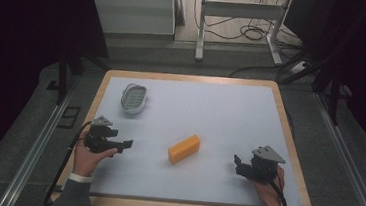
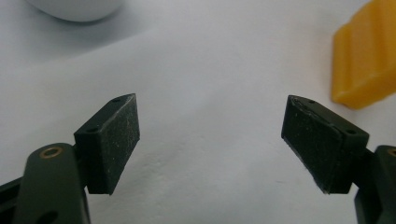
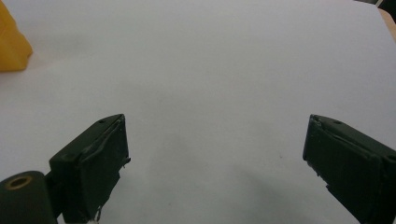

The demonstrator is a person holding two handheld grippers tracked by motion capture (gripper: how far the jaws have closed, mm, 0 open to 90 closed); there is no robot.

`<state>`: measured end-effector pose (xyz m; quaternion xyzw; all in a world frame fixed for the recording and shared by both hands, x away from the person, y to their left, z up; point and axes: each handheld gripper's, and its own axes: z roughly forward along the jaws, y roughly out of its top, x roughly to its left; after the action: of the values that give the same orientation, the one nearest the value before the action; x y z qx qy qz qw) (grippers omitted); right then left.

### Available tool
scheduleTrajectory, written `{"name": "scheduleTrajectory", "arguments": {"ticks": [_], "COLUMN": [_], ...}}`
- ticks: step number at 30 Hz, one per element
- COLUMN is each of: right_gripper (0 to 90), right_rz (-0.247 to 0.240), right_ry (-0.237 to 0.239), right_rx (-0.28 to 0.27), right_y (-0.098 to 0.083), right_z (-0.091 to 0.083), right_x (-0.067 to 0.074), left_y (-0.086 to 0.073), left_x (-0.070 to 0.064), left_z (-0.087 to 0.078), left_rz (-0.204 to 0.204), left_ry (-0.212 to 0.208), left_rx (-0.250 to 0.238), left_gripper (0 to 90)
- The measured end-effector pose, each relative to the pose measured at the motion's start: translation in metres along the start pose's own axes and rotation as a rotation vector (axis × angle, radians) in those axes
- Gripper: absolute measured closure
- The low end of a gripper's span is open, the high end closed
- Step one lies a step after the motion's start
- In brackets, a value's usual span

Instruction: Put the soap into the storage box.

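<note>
An orange-yellow ridged block [image 1: 184,149] lies on the white table surface [image 1: 210,110] near the middle. A pale oval dish [image 1: 134,98] with a ribbed inside sits at the far left. My left gripper [image 1: 126,143] rests at the near left, pointing right toward the block, jaws wide apart and empty [image 2: 210,140]. The block [image 2: 364,60] shows at the upper right of the left gripper view, the dish [image 2: 77,9] at its top left. My right gripper [image 1: 237,164] sits at the near right, open [image 3: 215,154], with nothing between its jaws. The block's edge [image 3: 11,44] shows at the left.
The white surface lies on a wooden board with a raised rim [image 1: 289,127]. Beyond the table stand a white cabinet [image 1: 134,8] and a metal frame [image 1: 239,10] with cables on the floor. Dark floor and rails flank the table.
</note>
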<state>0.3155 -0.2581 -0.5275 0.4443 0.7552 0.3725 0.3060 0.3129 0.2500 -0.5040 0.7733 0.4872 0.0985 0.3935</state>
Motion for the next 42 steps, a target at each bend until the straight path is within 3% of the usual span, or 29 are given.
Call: {"name": "scheduleTrajectory", "arguments": {"ticks": [3,10,17,33,42], "right_gripper": [7.0,7.0,7.0,7.0,7.0], "right_rz": [0.014,0.032,0.046,0.03,0.035], "right_ry": [0.014,0.009,0.017,-0.001,-0.008], "right_rx": [0.011,-0.006,-0.006,-0.011,-0.02], "right_y": [0.0,-0.001,-0.001,-0.001,-0.002], "right_z": [0.001,-0.001,-0.001,-0.002,-0.004], "right_x": [-0.002,-0.003,-0.005,-0.003,-0.003], "left_y": [-0.001,0.0,0.009,0.033,0.05], "left_x": [0.0,-0.006,-0.015,-0.022,-0.036], "left_z": [-0.002,-0.011,-0.015,-0.026,-0.032], "left_rz": [0.003,0.01,0.067,0.121,0.169], "left_ry": [0.028,0.041,0.031,0.025,0.014], "left_rx": [0.005,-0.019,0.001,0.04,0.037], "left_gripper": [19.1,20.2,19.9,19.1,18.7]}}
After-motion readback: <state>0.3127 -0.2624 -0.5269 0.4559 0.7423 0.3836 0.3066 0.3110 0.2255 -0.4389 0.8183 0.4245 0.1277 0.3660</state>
